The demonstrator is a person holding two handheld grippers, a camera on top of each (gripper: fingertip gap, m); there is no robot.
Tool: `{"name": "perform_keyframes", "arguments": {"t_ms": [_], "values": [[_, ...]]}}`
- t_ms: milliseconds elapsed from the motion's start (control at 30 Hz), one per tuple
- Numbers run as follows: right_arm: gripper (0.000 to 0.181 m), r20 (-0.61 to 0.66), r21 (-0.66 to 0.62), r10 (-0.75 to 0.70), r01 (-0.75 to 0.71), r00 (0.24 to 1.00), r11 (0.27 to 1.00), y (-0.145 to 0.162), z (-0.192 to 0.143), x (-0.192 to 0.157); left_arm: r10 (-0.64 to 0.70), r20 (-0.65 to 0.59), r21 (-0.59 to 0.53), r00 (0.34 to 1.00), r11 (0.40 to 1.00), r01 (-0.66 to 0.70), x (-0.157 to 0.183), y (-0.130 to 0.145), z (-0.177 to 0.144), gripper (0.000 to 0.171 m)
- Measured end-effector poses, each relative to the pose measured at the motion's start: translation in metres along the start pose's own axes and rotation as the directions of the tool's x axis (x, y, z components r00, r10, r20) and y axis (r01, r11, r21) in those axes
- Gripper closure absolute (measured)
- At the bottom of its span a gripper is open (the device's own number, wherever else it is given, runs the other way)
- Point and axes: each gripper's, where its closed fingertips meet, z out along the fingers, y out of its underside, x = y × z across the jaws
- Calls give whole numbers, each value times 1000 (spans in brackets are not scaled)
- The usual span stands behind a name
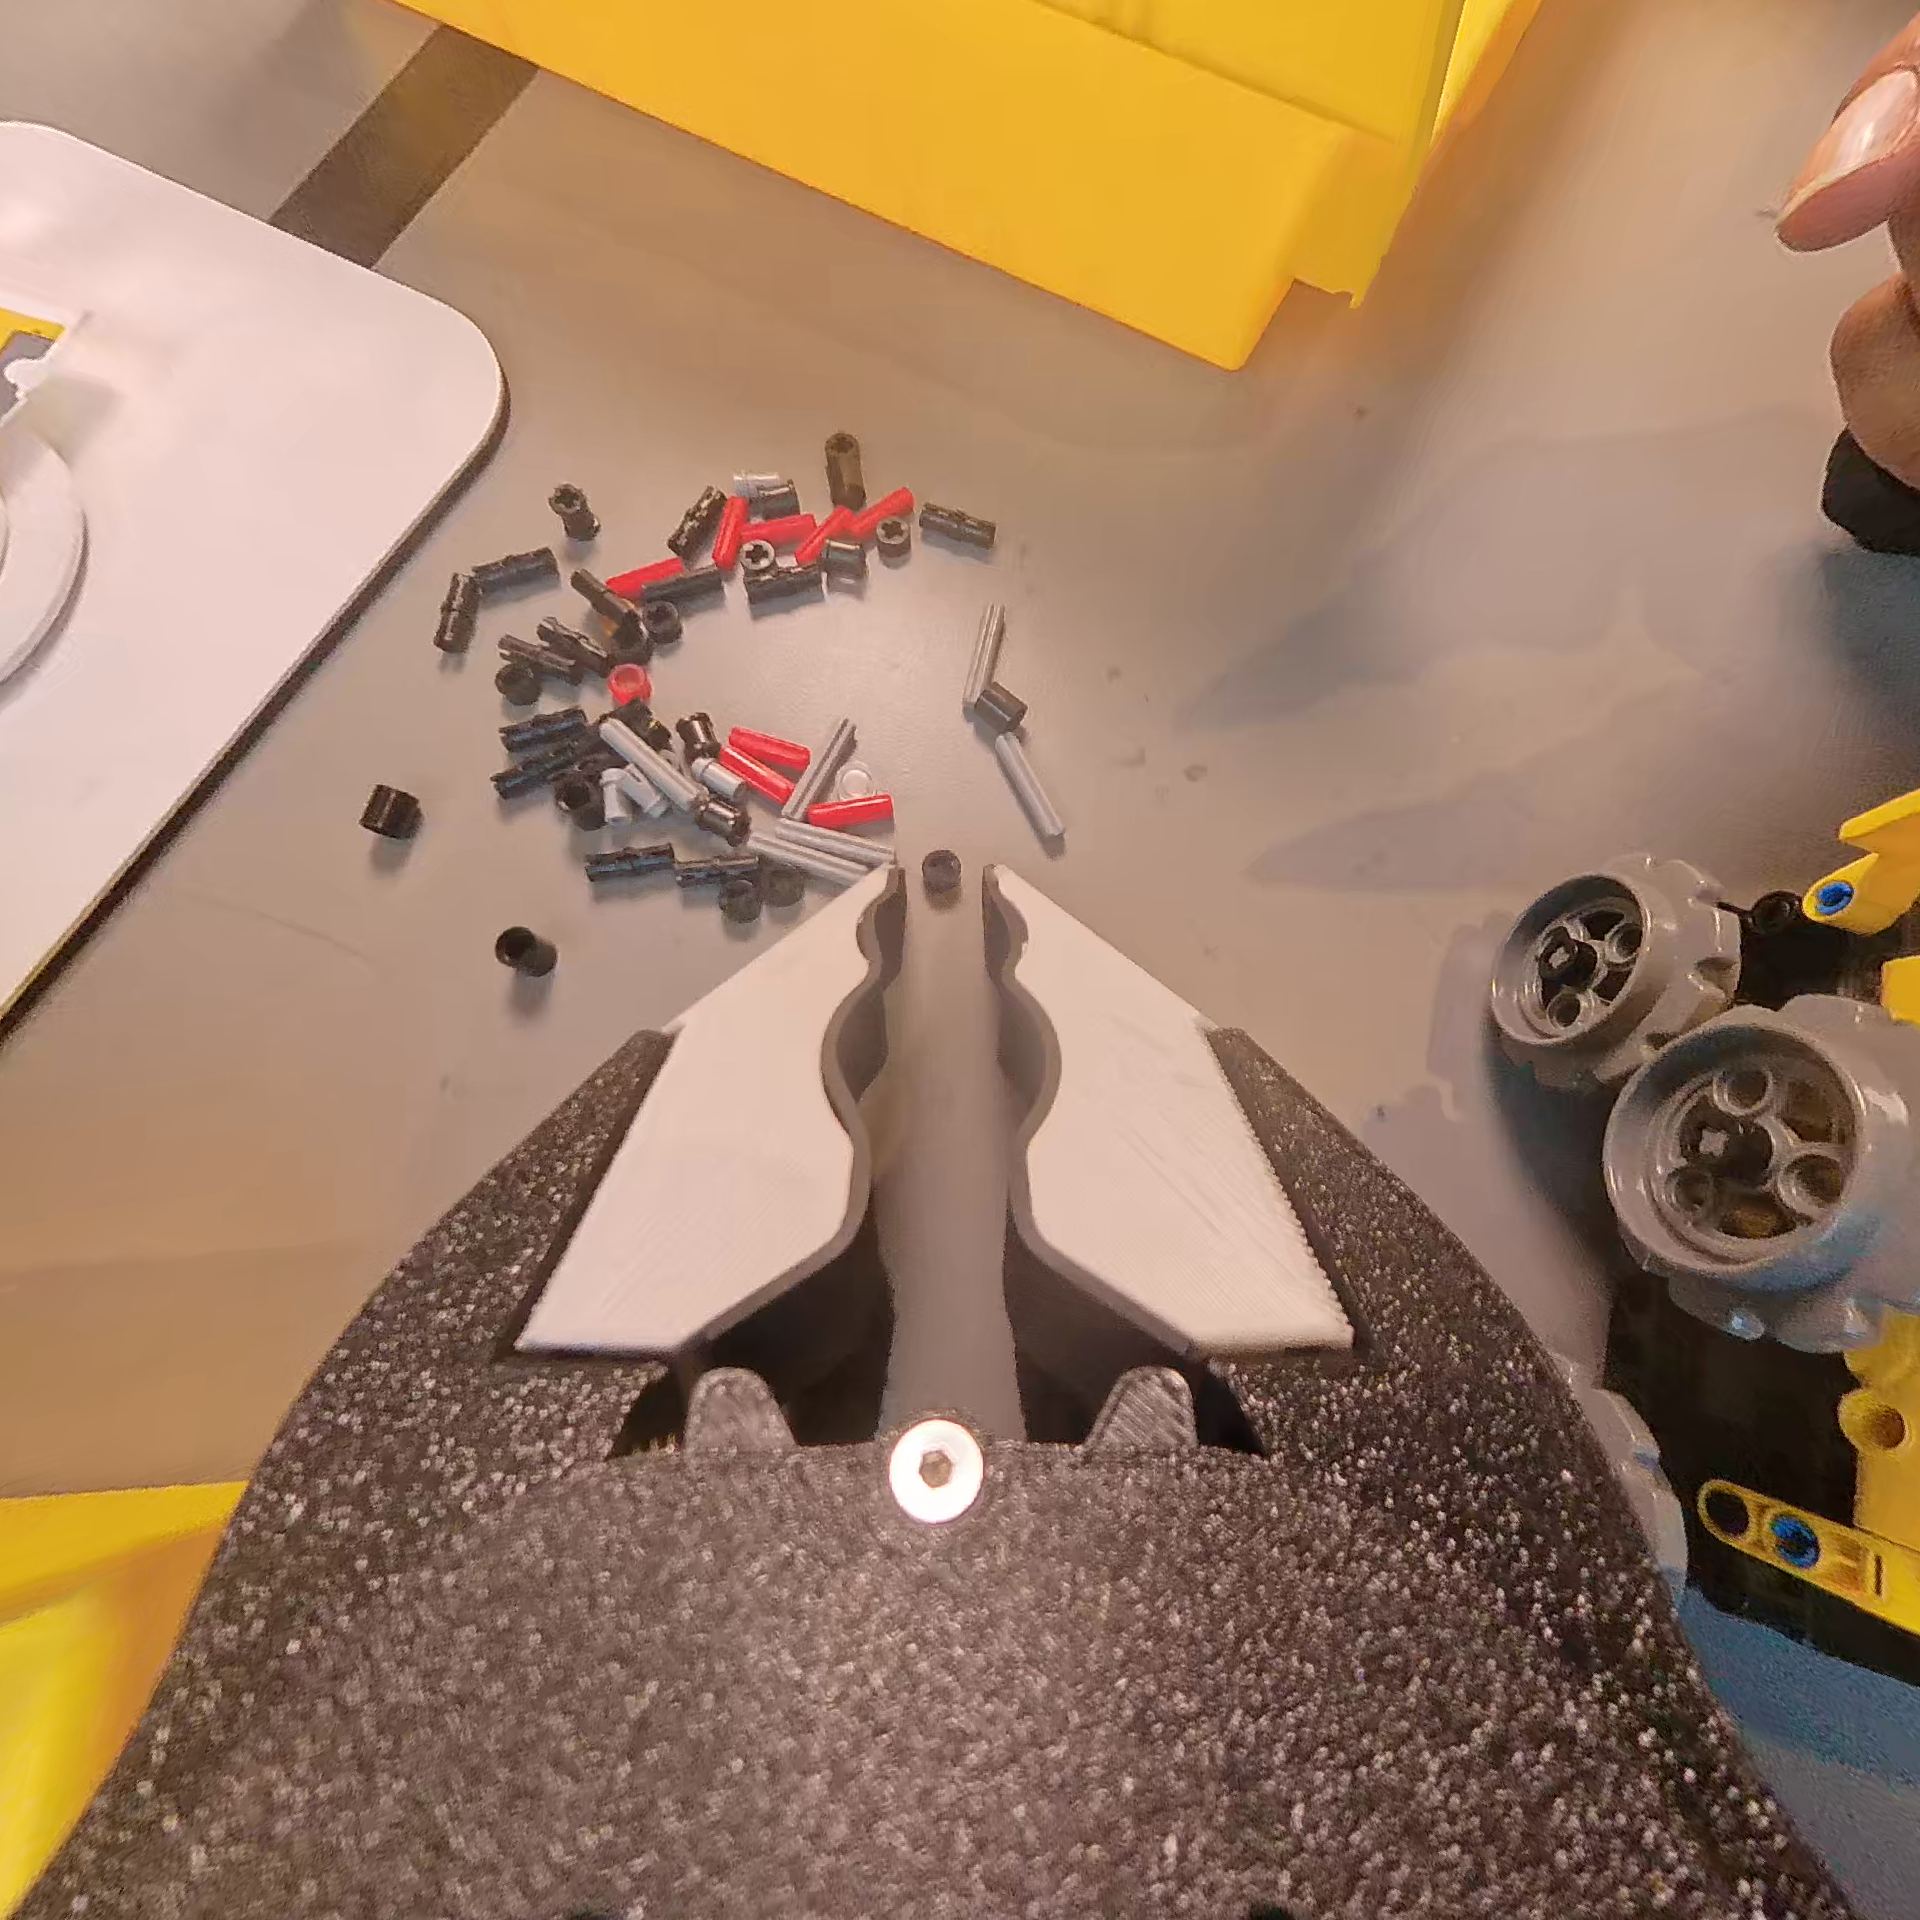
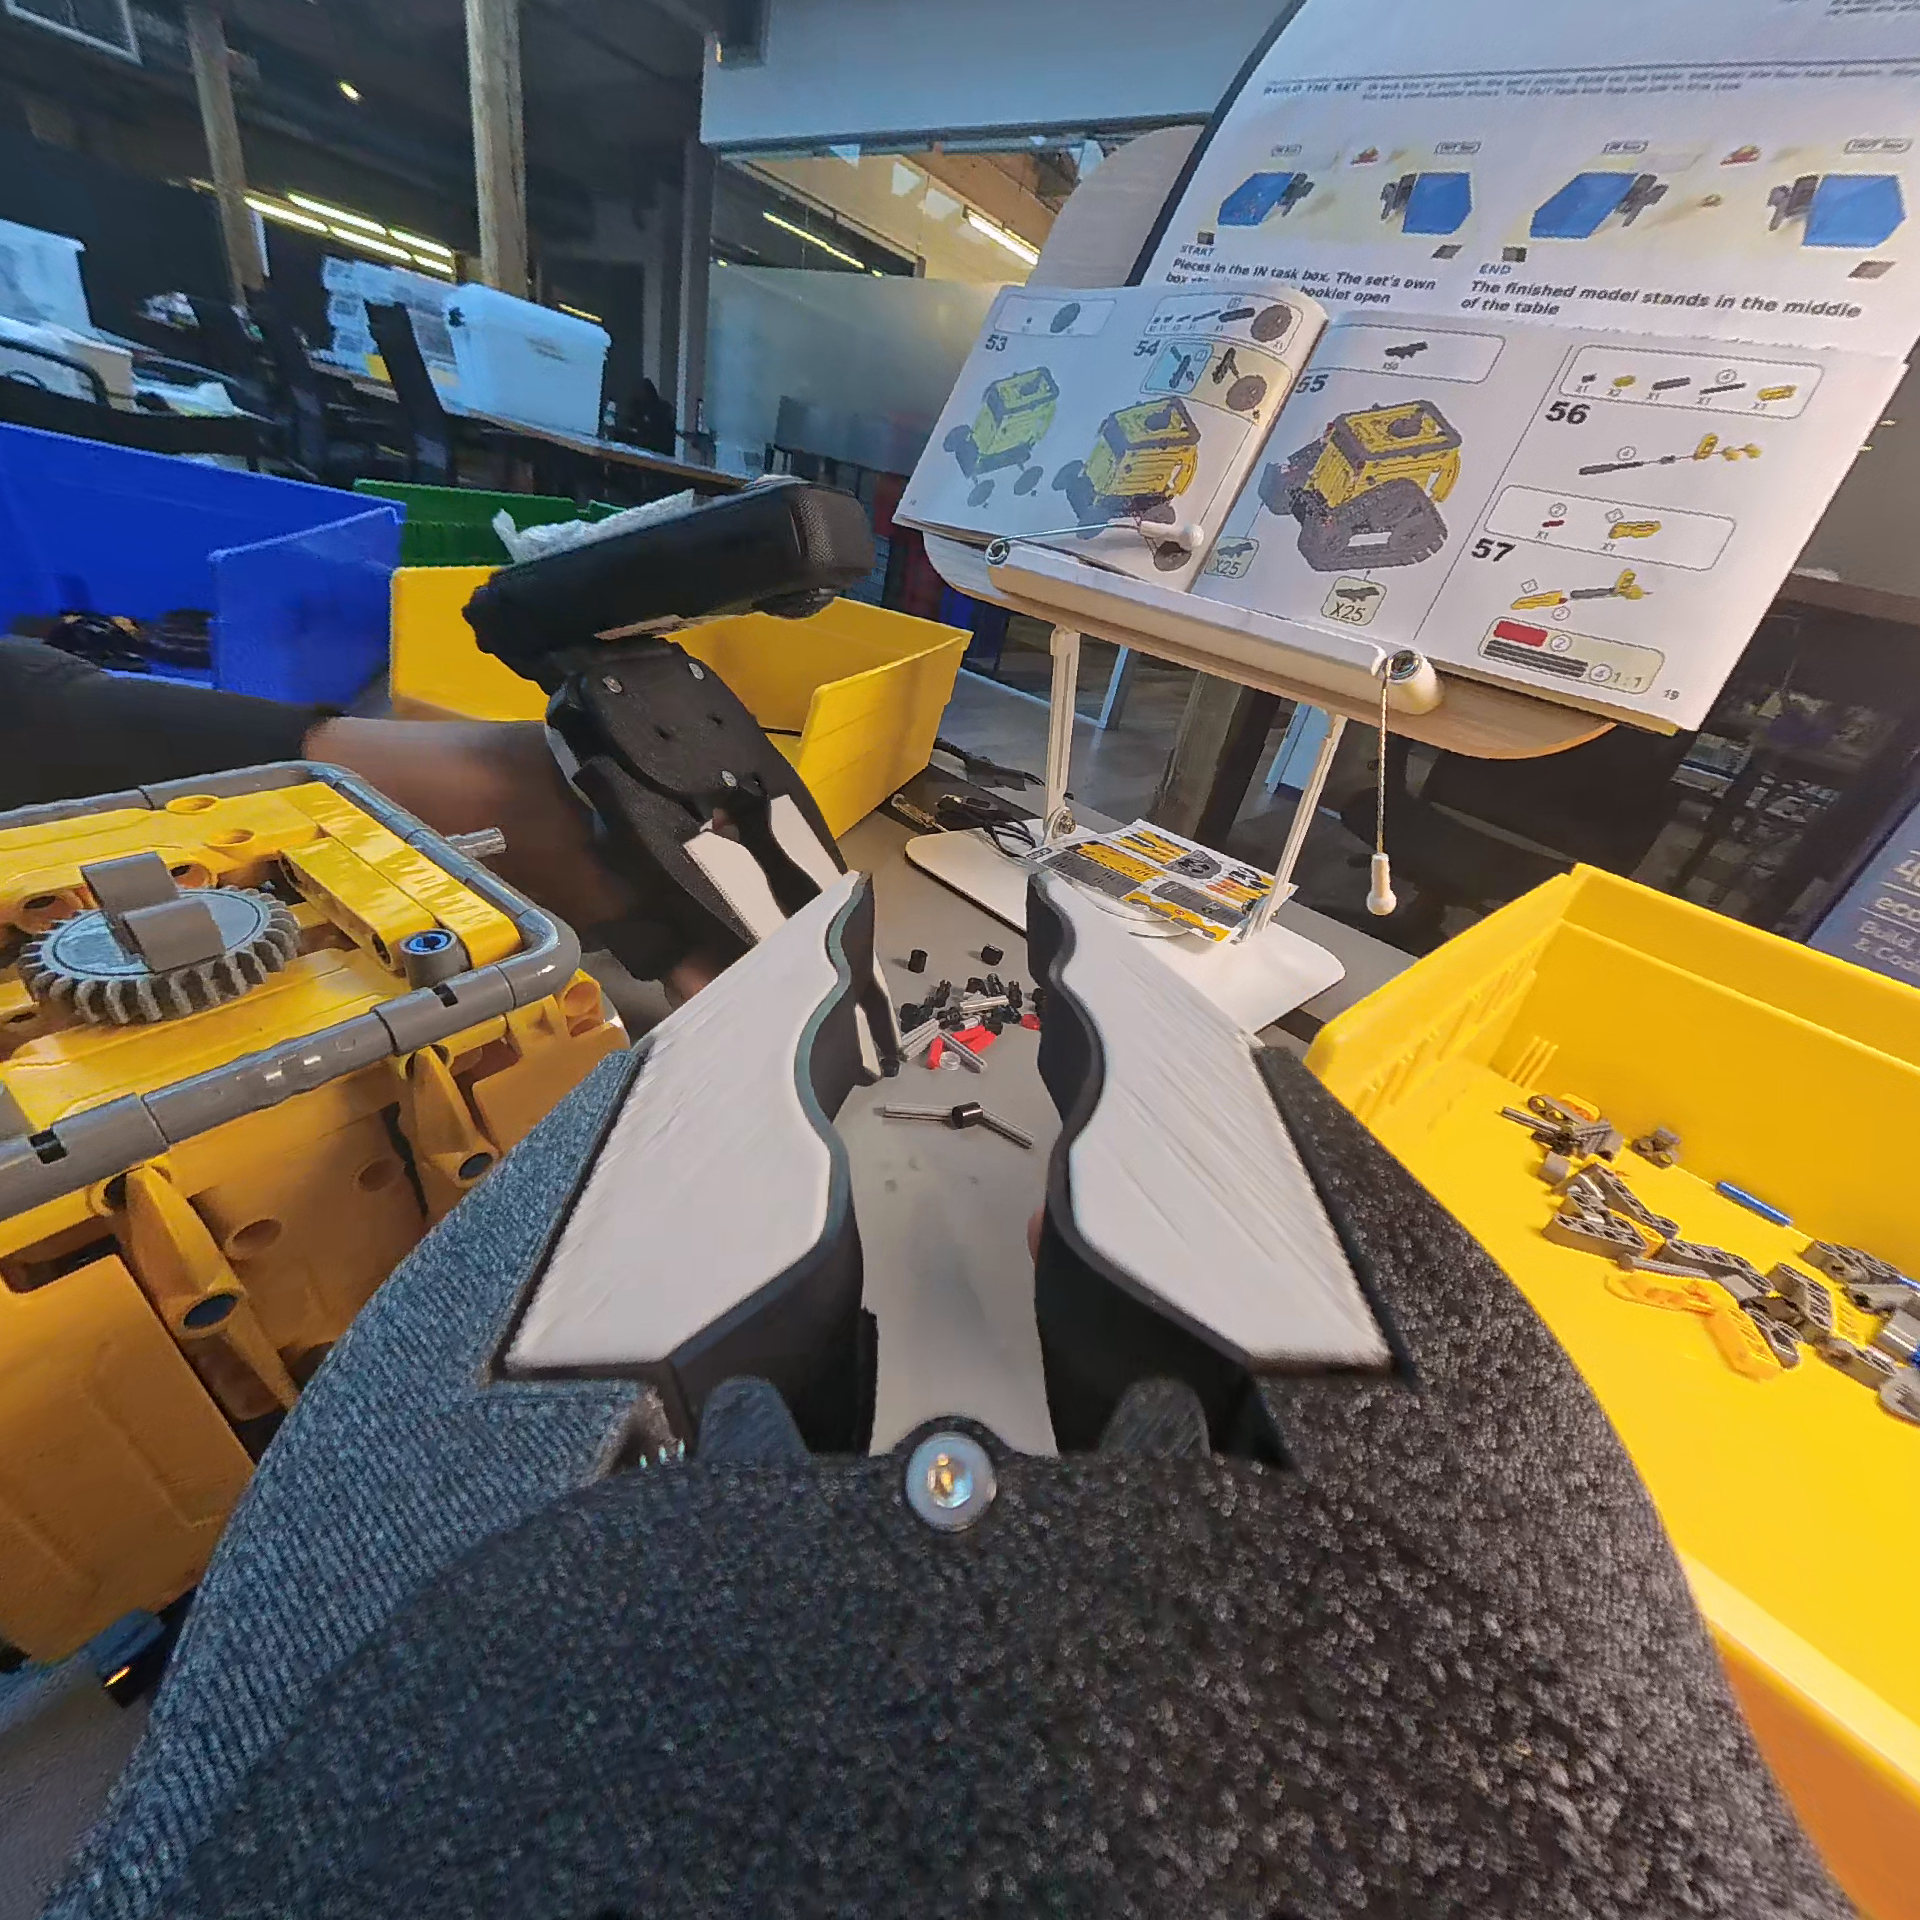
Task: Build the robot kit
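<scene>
The left gripper (image 1: 941, 885), speckled black with pale grey fingers, is hanging narrowly parted over the grey table (image 1: 1247, 644), holding nothing, its tips flanking a small black round bush (image 1: 940, 865). A scatter of black, red and grey pins (image 1: 686, 665) is lying just beyond. The right gripper (image 2: 945, 894) is gaping wider and empty, beside the yellow brick-built vehicle (image 2: 260, 1039) and a yellow plastic bin (image 2: 1558, 1039).

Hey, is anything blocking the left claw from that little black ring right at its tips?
Nothing visible. The black ring lies alone on the table just ahead of the open left claw; the parts pile sits further left.
</scene>
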Motion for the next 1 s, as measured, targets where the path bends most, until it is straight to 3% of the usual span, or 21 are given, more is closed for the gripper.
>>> {"name": "perform_keyframes", "arguments": {"t_ms": [300, 433, 700, 867, 1000], "values": [[152, 2, -2, 9, -9, 1000, 1000, 0, 0, 1, 74, 43, -22, 996, 997, -73, -3, -1, 1, 167], [152, -1, 4, 4, -4, 1000, 1000, 0, -1, 1, 102, 22, -20, 995, 995, -101, 7, 2, -27, 167], [153, -51, -39, 2, -4, 999, 999, 6, -1, 11, 39, -2, -86, 999, 996, -39, 44, 77, -102, 167], [155, 36, -209, 28, -20, 999, 978, 30, 14, 0, 50, -24, -118, 998, 992, -52, 77, 104, -114, 167], [155, 101, -272, 61, -32, 993, 962, 30, 34, -11, 67, -18, -112, 998, 991, -68, 82, 106, -113, 166]]}}
